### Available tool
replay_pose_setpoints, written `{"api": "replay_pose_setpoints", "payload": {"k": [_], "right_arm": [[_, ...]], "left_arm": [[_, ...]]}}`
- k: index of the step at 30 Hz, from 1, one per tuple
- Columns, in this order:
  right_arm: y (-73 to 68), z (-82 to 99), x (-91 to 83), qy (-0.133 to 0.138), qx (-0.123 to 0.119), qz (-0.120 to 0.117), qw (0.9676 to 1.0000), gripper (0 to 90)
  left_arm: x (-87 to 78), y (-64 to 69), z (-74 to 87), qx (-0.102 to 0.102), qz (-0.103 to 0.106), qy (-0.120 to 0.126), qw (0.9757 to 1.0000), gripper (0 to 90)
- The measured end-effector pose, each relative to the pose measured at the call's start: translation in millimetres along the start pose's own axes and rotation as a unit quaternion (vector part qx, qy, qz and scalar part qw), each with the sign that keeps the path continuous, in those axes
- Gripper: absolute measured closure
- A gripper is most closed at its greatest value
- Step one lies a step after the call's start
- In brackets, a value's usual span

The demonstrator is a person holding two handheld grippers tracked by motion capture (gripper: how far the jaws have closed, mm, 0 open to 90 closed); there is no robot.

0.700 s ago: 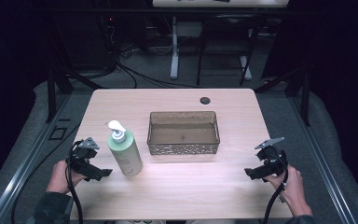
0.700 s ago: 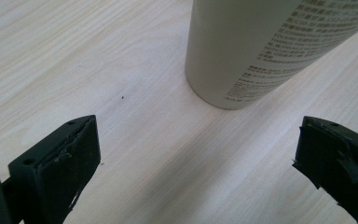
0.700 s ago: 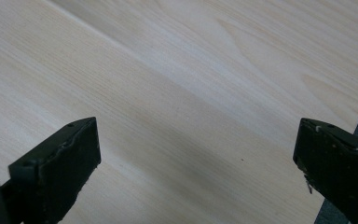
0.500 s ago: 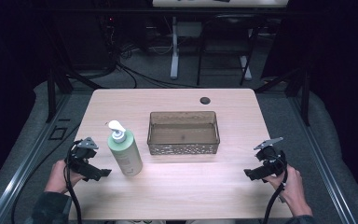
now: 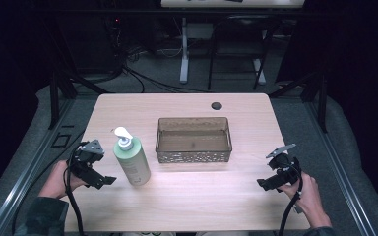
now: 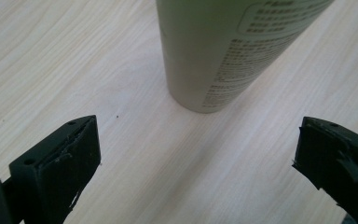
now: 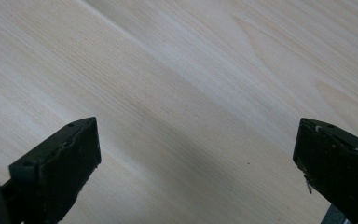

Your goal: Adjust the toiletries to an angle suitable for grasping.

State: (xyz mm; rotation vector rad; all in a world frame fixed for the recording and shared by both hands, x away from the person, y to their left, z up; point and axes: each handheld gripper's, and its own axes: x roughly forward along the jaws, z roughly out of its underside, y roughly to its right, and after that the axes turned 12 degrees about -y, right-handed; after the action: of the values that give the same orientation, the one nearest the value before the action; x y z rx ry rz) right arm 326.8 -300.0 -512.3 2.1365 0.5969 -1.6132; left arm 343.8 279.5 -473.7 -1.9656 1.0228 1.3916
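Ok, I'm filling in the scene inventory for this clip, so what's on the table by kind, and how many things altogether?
Pump bottle, pale green with a white pump, standing upright: 1
Basket, brown see-through plastic, nothing visible inside: 1
Small round black thing near the table's far edge: 1
Total: 3

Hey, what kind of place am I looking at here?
Probably a lab or recording workspace, not a home: a bare wooden table on a metal frame, tangled cables on the dark floor behind, and a person holding a claw in each hand.
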Motion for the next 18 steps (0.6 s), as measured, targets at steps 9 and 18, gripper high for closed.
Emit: {"api": "replay_pose_setpoints", "payload": {"k": [9, 18], "right_arm": [[2.3, 0.4, 2.5, -0.004, 0.000, -0.005, 1.0000, 0.3], [1.5, 0.1, 4.3, -0.008, -0.007, -0.012, 0.9999, 0.5]], "left_arm": [[-18.2, -5.5, -9.1, 0.040, -0.009, -0.018, 0.9990, 0.0], [-51.2, -6.5, -26.8, 0.076, -0.026, -0.021, 0.9965, 0.0]]}}
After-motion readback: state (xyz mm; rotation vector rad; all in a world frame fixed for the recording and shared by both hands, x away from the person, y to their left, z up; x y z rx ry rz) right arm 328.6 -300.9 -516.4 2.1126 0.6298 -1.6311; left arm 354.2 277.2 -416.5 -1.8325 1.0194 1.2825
